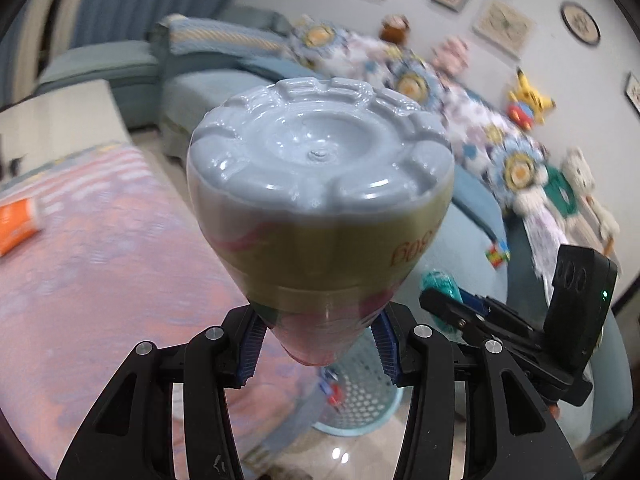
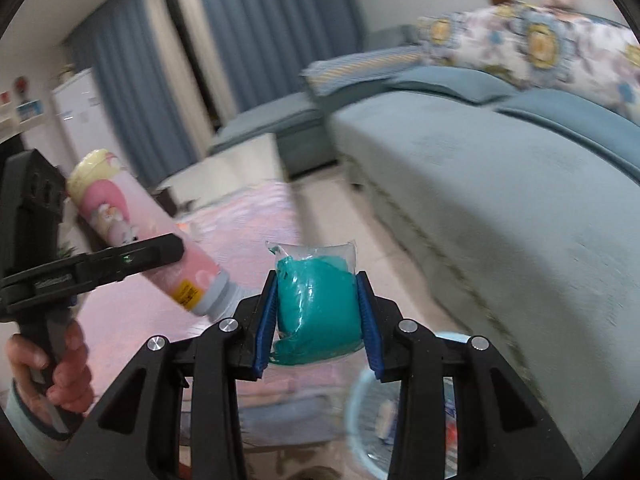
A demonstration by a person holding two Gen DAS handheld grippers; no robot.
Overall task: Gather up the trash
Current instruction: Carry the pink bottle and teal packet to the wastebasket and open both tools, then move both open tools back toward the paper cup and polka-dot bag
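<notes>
Partly hidden basket (image 1: 360, 400) behind bottle-clamping left fingers (image 1: 250, 348); right fingers (image 2: 266, 320) around teal pouch (image 2: 318, 312).

A blue-grey sofa (image 2: 500, 184) runs along the wall, with a flowered throw (image 1: 452, 92) draped over its back and a striped cushion (image 2: 360, 66) at its far end. Soft toys sit along the top: a yellow one (image 1: 530, 94), a pink one (image 1: 452, 54), a brown one (image 1: 395, 28) and a white one (image 1: 580, 176). Framed pictures (image 1: 502, 24) and a round plaque (image 1: 580, 23) hang above. Blue curtains (image 2: 276, 28) cover the far wall beside a dark doorway (image 2: 188, 60), and a white fridge (image 2: 82, 116) stands to the left. A pink patterned cloth (image 1: 100, 264) covers the table, on a pale tiled floor (image 2: 360, 240).
</notes>
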